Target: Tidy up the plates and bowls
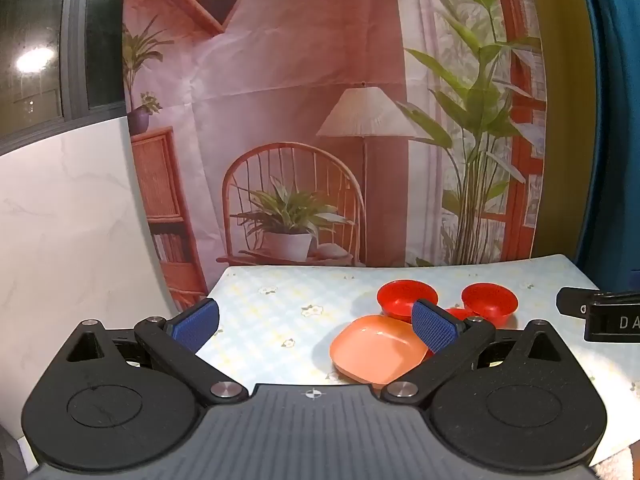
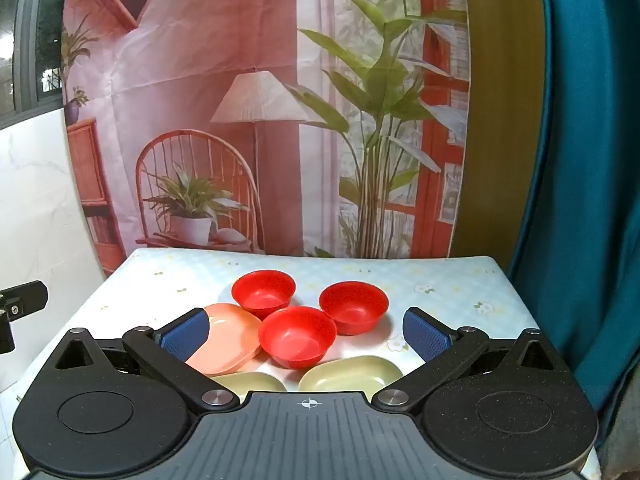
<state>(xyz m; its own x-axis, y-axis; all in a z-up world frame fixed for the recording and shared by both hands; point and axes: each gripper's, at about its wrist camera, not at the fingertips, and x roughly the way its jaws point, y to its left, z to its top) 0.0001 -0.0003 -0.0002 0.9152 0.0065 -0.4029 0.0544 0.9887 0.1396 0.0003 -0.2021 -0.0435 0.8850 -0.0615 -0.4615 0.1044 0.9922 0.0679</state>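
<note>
So we've got both grippers spread wide with nothing in them. Right gripper (image 2: 306, 332) frames the dishes mid-frame: three red bowls, the near bowl (image 2: 298, 336) centre, the back bowl (image 2: 263, 292) upper left of it, the right bowl (image 2: 354, 307) beside it. A salmon plate (image 2: 226, 340) sits at left, touching the near bowl, and two pale green plates (image 2: 352, 372) lie at the bottom edge. Left gripper (image 1: 316, 326) hangs over the flowered tablecloth (image 1: 260, 320), dishes off to its right.

Three red bowls (image 2: 298, 336), three plates (image 2: 226, 338).
</note>
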